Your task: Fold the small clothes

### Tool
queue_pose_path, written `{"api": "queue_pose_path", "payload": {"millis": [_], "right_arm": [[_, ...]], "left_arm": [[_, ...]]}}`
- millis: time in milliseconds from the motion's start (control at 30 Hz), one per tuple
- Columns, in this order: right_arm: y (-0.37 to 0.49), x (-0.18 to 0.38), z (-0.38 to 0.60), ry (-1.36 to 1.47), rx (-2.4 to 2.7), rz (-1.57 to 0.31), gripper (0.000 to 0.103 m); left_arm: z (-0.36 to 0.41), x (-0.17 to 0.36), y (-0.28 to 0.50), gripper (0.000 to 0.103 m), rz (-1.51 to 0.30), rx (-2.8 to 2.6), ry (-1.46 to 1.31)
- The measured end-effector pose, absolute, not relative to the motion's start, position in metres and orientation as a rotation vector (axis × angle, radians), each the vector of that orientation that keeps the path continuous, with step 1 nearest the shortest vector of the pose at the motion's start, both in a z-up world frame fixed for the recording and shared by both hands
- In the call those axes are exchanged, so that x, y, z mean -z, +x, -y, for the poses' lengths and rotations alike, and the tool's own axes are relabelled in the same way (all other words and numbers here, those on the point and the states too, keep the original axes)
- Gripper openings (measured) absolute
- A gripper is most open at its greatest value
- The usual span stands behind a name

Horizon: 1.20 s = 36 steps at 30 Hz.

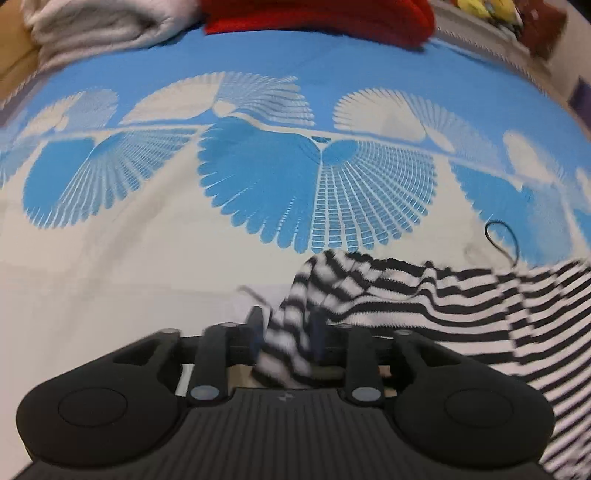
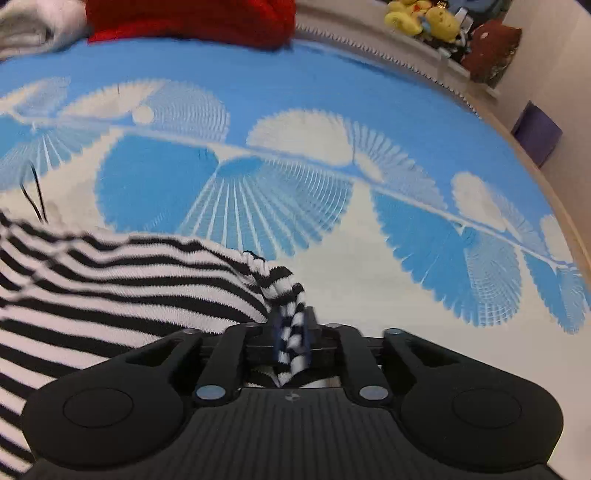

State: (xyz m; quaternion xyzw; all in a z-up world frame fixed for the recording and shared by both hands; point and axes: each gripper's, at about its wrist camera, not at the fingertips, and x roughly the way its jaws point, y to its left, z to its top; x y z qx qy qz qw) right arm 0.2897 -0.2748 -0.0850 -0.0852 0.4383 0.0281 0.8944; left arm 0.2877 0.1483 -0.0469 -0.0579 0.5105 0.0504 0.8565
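Down near both tools lies a black-and-white striped garment (image 1: pixel 461 314), a soft ribbed knit, rumpled into waves on a bed cover (image 1: pixel 110 288) printed with blue and cream fan-shaped shells. From the left wrist view, the left tool (image 1: pixel 286 332) has its two blue-edged fingers standing apart with a bunched corner of the stripes between them; the cloth hangs loosely in the gap and the pads do not seem to press it, though blur makes this hard to judge. From the right wrist view, the right tool (image 2: pixel 291 332) has its fingers closer together, with a narrow twisted strip of the same knit running between them and touching both pads, so it looks pinched. The rest of the garment spreads to the left of that tool. A thin black loop of cord (image 1: pixel 502 240) lies at the garment's far edge. At the far side of the bed sit a red knitted piece (image 1: pixel 325 18) and a pale grey fleecy heap (image 1: pixel 99 26). Yellow plush toys (image 2: pixel 424 18) rest on a far ledge.
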Motion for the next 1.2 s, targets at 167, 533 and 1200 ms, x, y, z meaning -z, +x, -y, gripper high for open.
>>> {"api": "queue_pose_path", "payload": {"millis": [167, 533, 1200], "right_arm": [[0.258, 0.038, 0.323, 0.050, -0.049, -0.894, 0.029], [0.139, 0.042, 0.382, 0.227, -0.121, -1.044, 0.047], [0.135, 0.080, 0.381, 0.271, -0.052, -1.196, 0.046]], "left_arm": [[-0.167, 0.000, 0.247, 0.031, -1.081, -0.068, -0.142], [-0.212, 0.020, 0.128, 0.030, -1.253, 0.030, -0.393], [-0.214, 0.058, 0.136, 0.031, -1.350, 0.054, -0.484]]}}
